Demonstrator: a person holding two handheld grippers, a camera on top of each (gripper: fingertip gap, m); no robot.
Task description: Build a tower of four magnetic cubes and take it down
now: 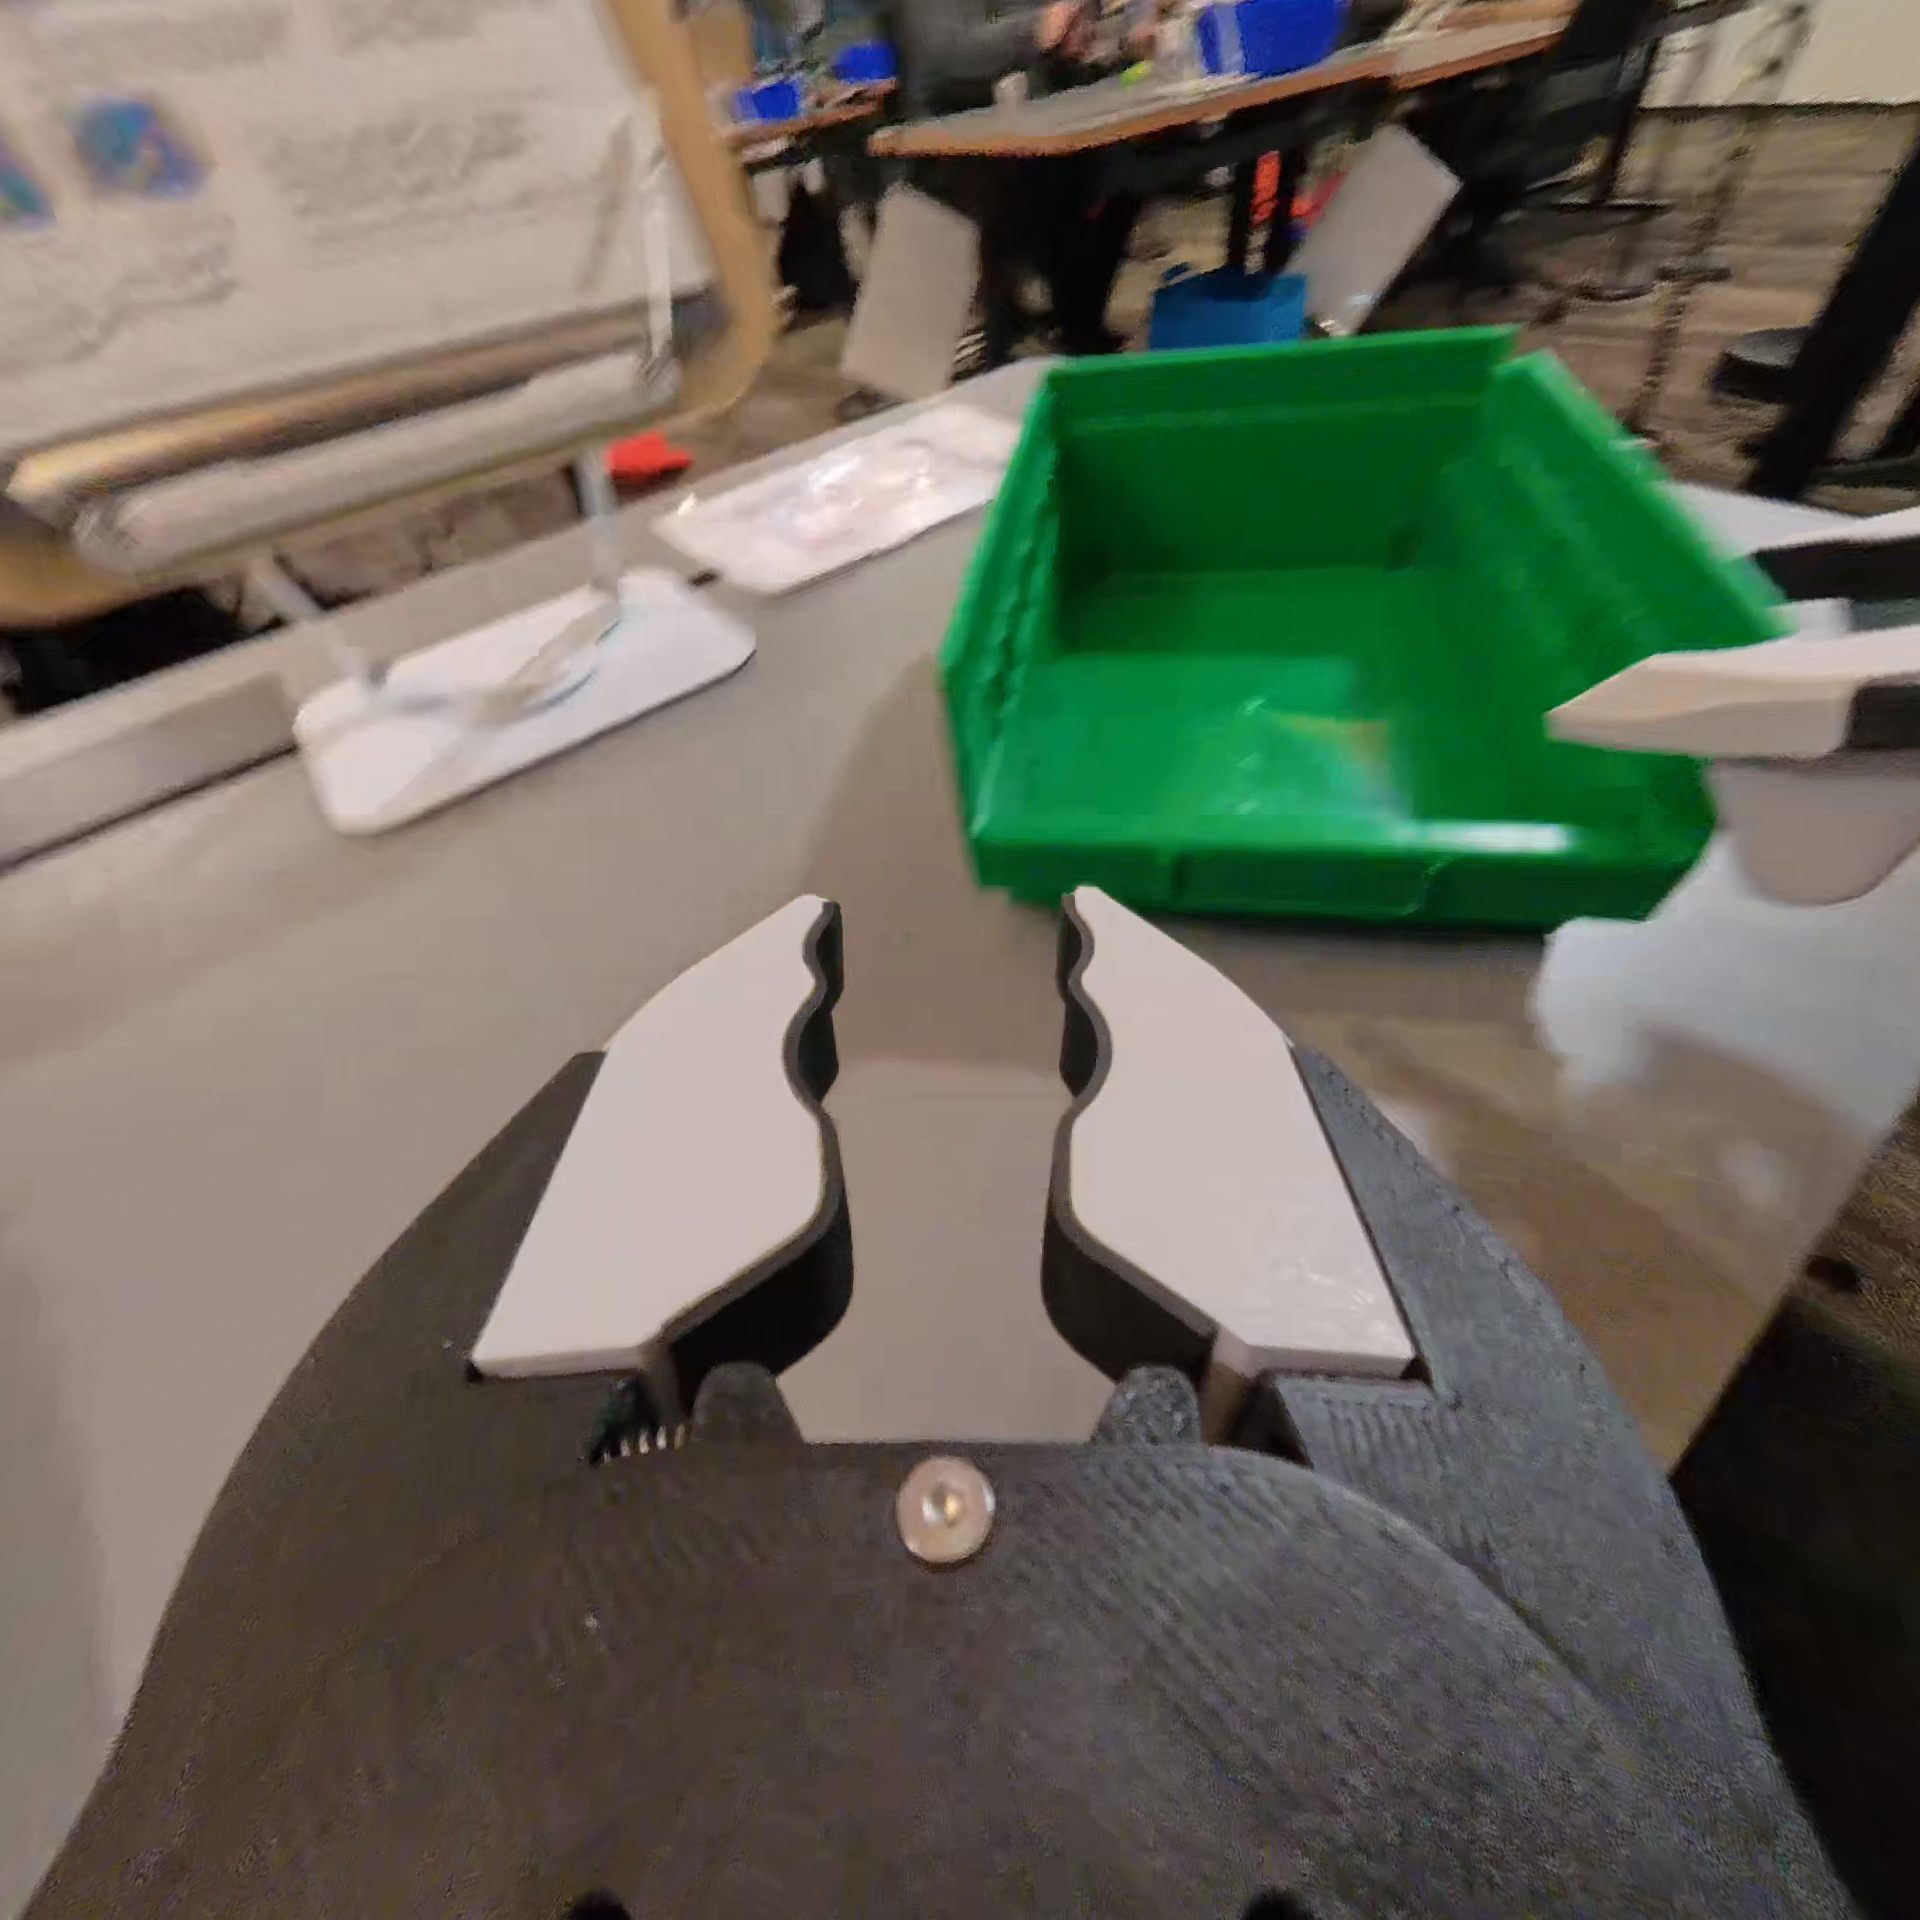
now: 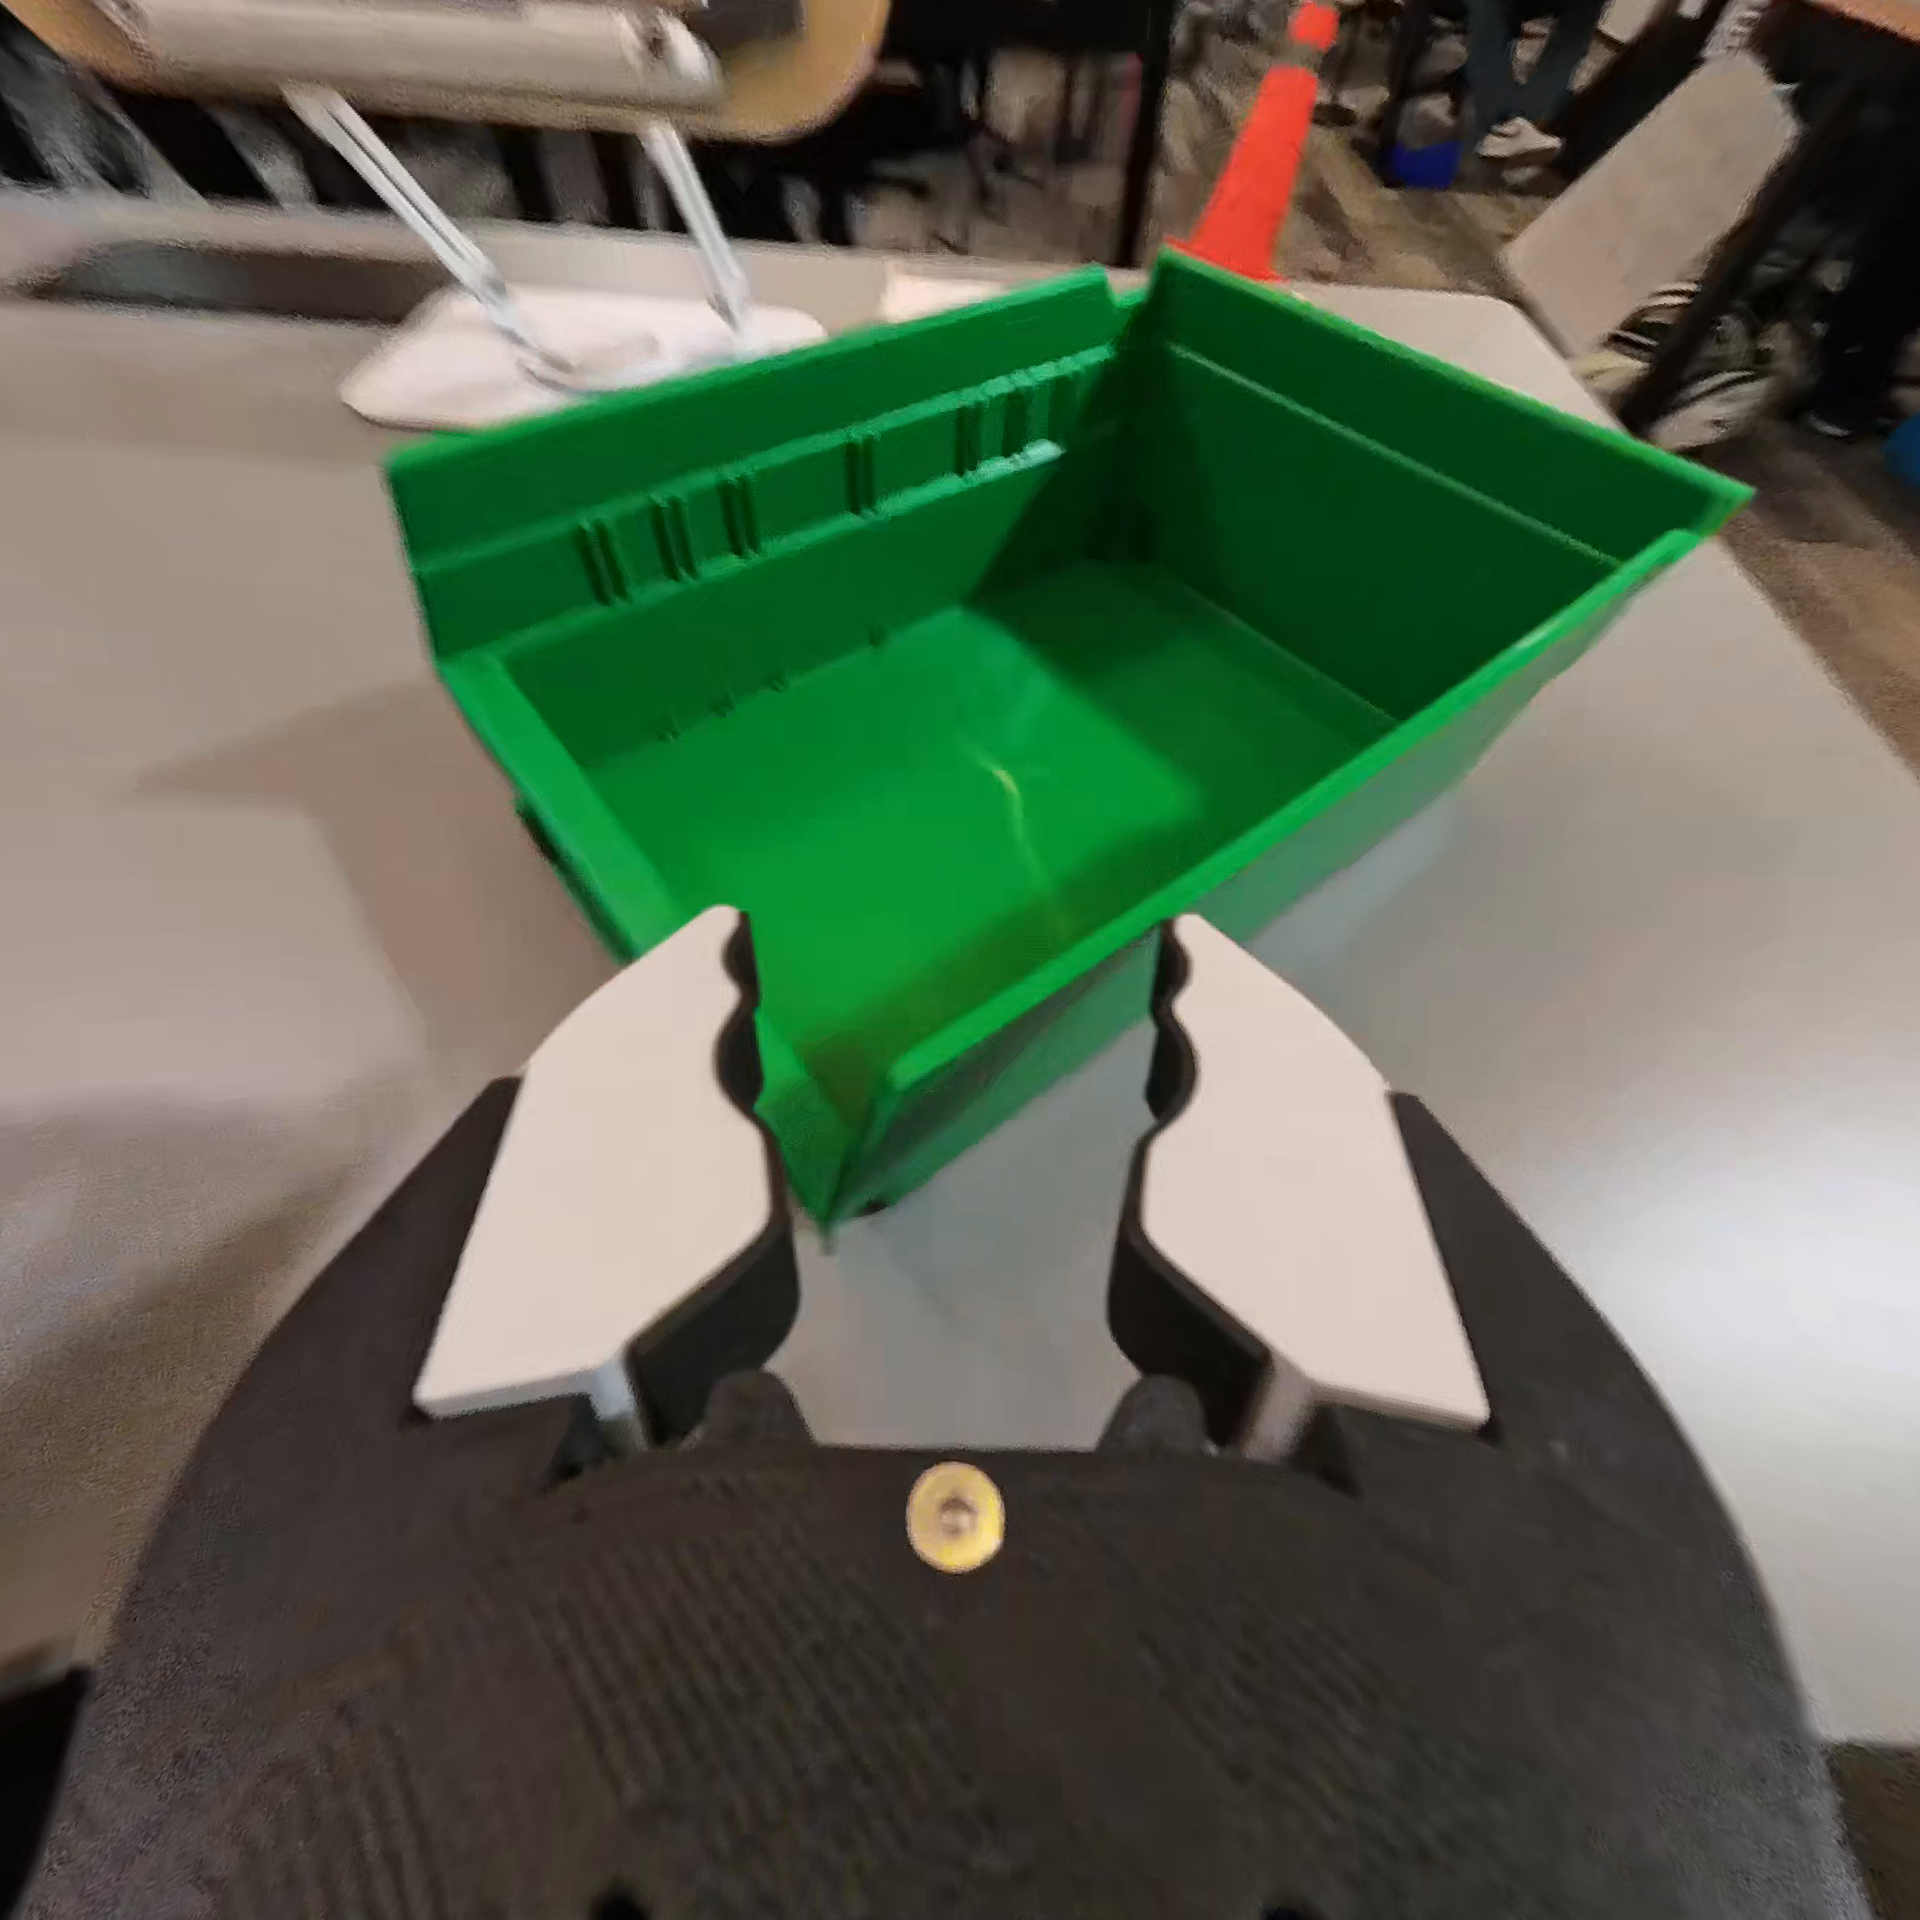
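Tongs apart at bin rim.

Glossy green plastic bin on a smooth grey table
Bin floor shines — gripper bodies look matt, rough-textured black plastic, seemingly printed.

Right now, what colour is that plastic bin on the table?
Solid green, inside and out. The bin shows best in the right wrist view.

No magnetic cubes show in either view — only a green bin on the table.
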